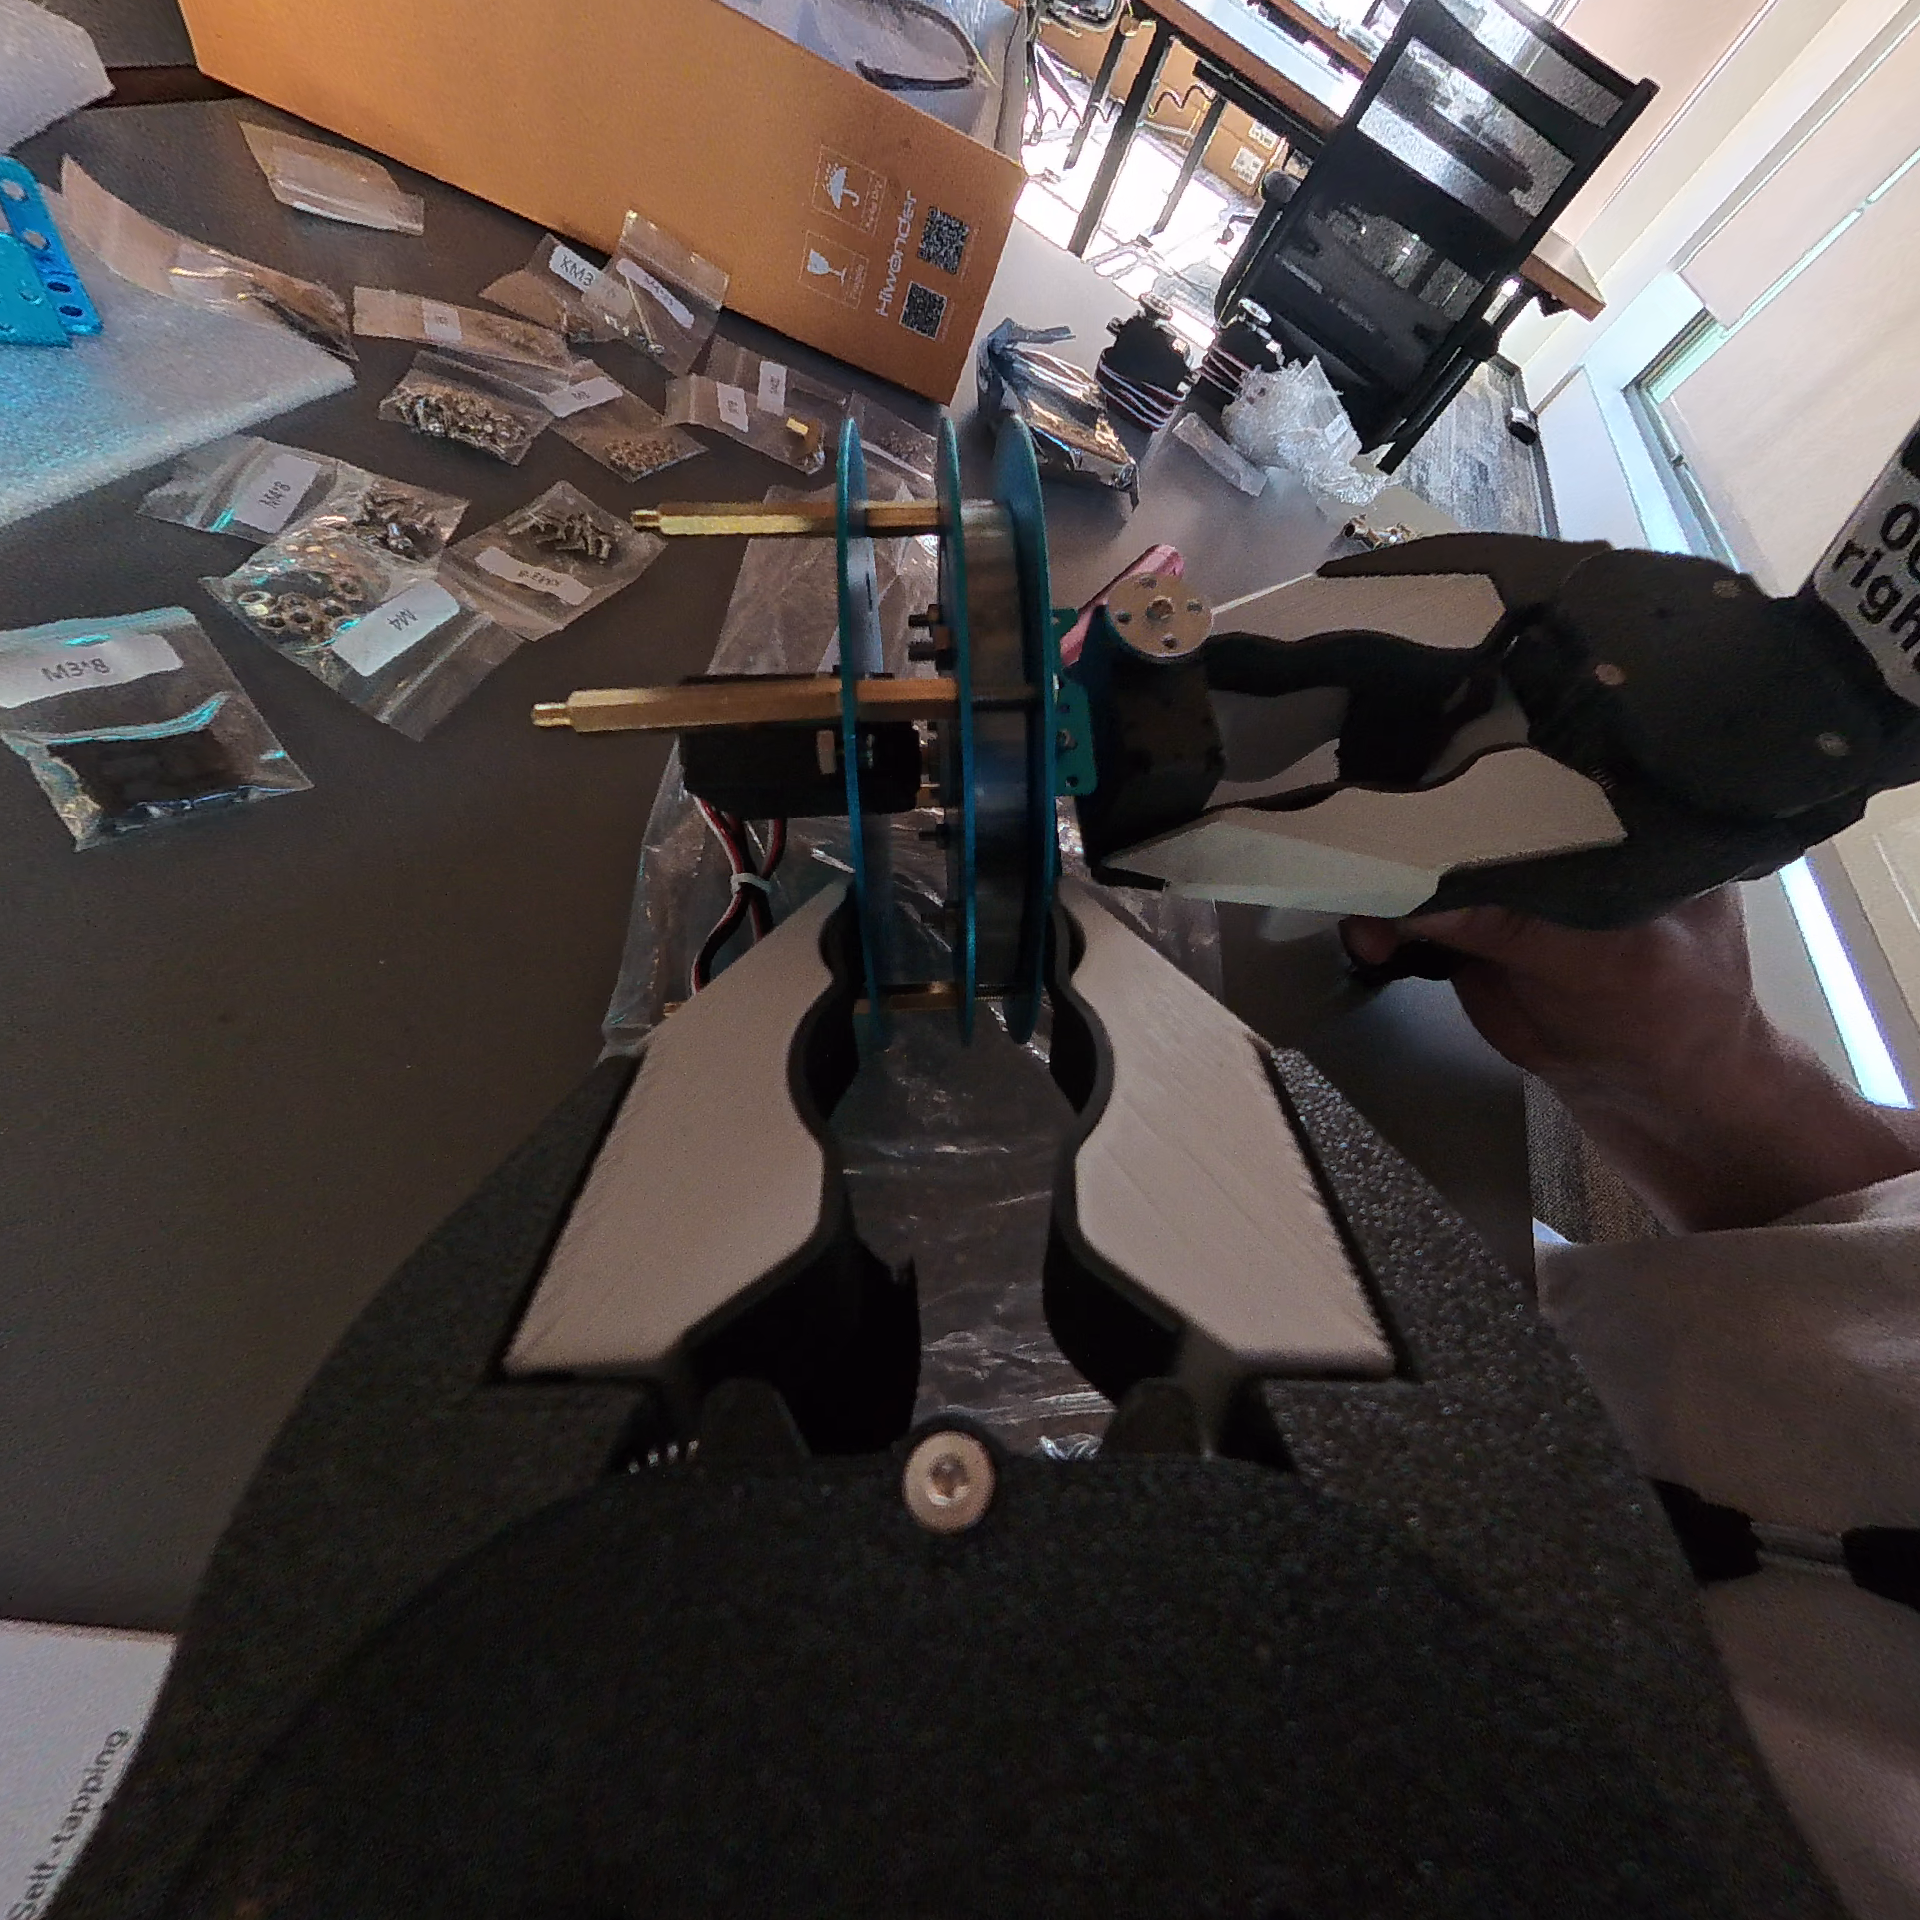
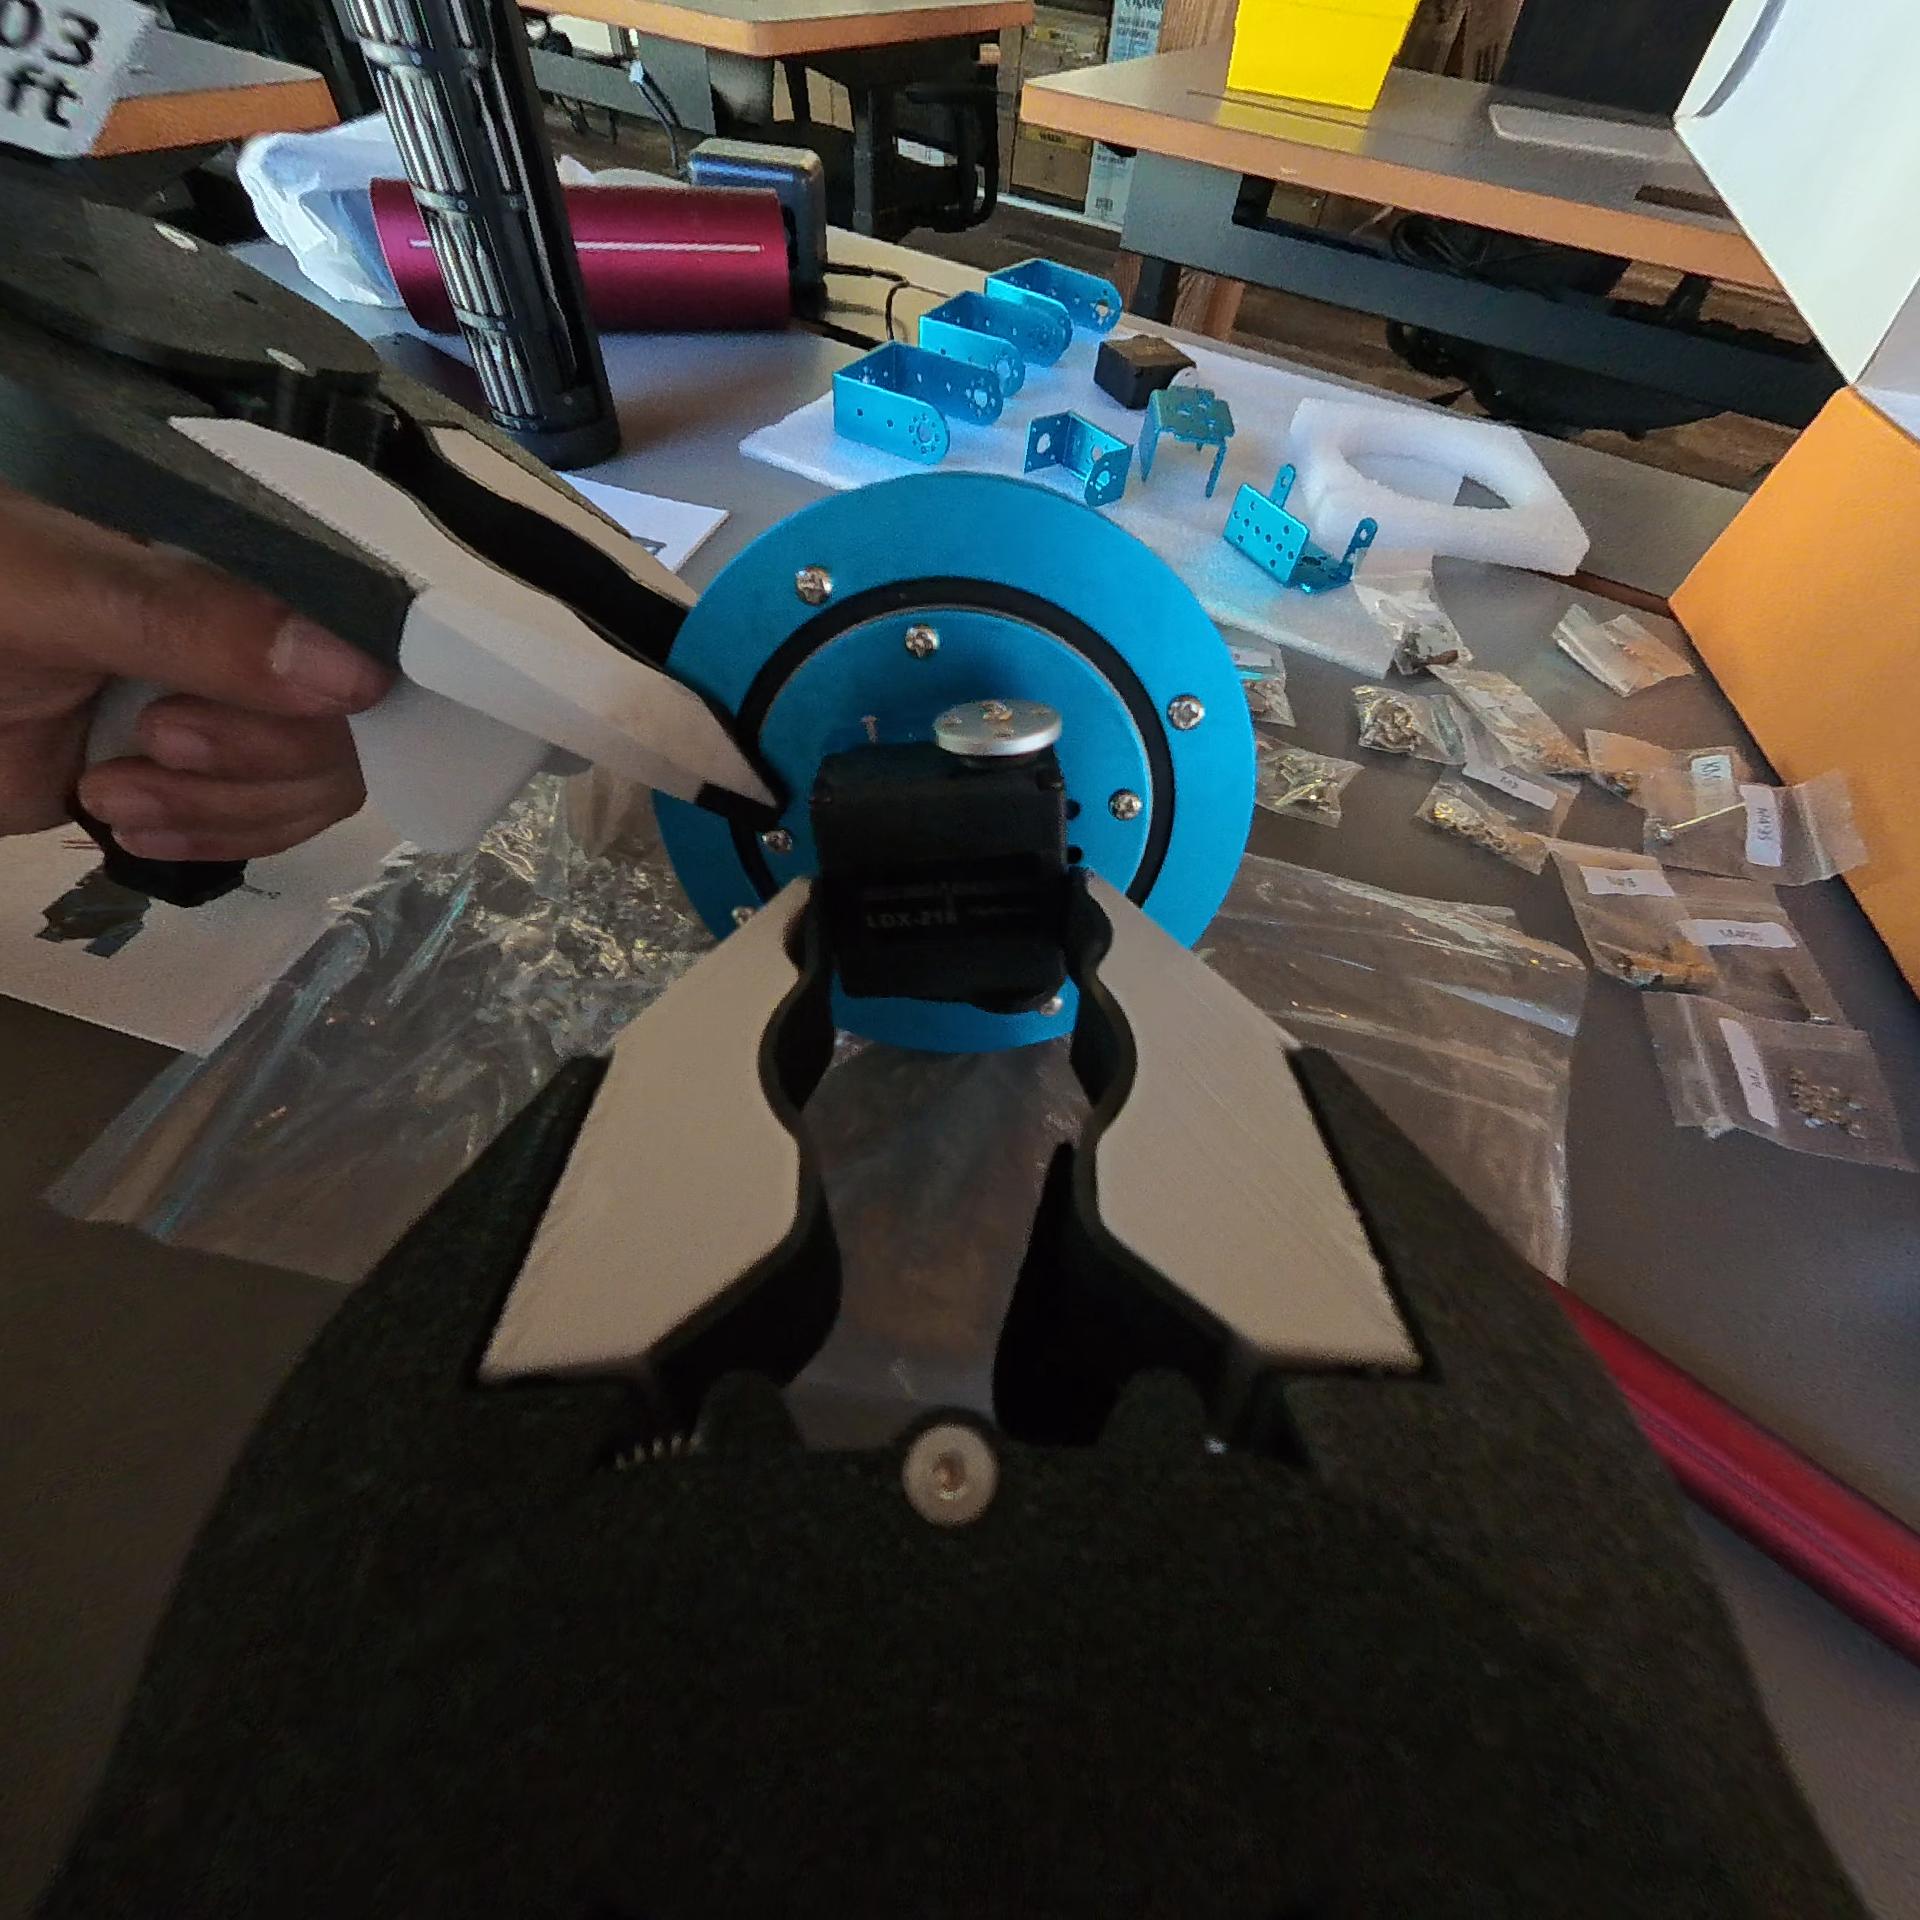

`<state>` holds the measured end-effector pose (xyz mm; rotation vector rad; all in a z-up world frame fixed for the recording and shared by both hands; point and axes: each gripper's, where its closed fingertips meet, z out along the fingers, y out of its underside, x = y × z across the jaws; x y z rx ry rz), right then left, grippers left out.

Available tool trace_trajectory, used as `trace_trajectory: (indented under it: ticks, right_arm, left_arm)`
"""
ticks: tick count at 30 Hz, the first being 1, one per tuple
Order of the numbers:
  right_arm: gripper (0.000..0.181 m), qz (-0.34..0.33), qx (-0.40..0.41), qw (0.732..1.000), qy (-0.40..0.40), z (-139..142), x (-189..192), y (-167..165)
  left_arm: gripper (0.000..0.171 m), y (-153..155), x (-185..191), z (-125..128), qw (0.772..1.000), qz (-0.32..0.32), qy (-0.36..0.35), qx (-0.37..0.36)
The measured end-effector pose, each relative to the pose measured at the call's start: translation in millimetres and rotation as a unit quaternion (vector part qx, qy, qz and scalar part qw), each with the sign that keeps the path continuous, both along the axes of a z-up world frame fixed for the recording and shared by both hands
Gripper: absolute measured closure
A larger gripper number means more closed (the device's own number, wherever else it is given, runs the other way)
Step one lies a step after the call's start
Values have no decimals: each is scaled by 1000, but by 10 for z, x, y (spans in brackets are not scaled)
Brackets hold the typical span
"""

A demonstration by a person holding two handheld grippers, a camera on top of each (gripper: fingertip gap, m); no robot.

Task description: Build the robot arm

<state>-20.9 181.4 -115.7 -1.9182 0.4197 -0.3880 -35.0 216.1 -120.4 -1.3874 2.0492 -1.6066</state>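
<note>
Left hand-held gripper (image 1: 951, 914) nearest, clamped on blue disc stack (image 1: 951, 727) edge above counter (image 1: 312, 987). Right hand-held gripper (image 2: 945, 914) pinches black servo (image 2: 940, 883). Risk: opposing twist slips stack, thin rim grip.

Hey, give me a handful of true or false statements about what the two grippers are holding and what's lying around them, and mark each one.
1. The left gripper is closed on the stack of blue round plates. True.
2. The right gripper is empty. False: it grips the black servo mounted on the plates' face.
3. Brass standoffs stick out from the plates. True.
4. The small clear bags of screws sit inside the cardboard box. False: they lie spread on the table beside it.
5. Loose blue metal brackets rest on white foam. True.
</note>
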Motion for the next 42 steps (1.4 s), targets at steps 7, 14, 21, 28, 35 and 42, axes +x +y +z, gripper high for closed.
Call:
trace_trajectory:
  ticks: [7,14,21,28,35,42]
  right_arm:
    - [139,-3,-36,999,-12,-66,-1,10]
    - [139,5,-40,999,-16,-67,-7,72]
    - [138,6,-39,999,-9,-76,22,95]
    - [138,19,-37,999,-7,-76,55,88]
    - [137,20,-35,999,7,-92,74,78]
    - [133,38,-11,999,30,-59,43,65]
  left_arm:
    - [139,-2,-3,-3,1000,0,1,0]
    - [139,-5,-5,-1,1000,-1,1,1]
    - [140,7,0,-6,1000,1,1,1]
    - [140,9,7,-6,1000,1,-1,4]
    - [139,-16,32,20,1000,2,-4,8]
    - [139,-21,32,17,1000,-2,9,18]
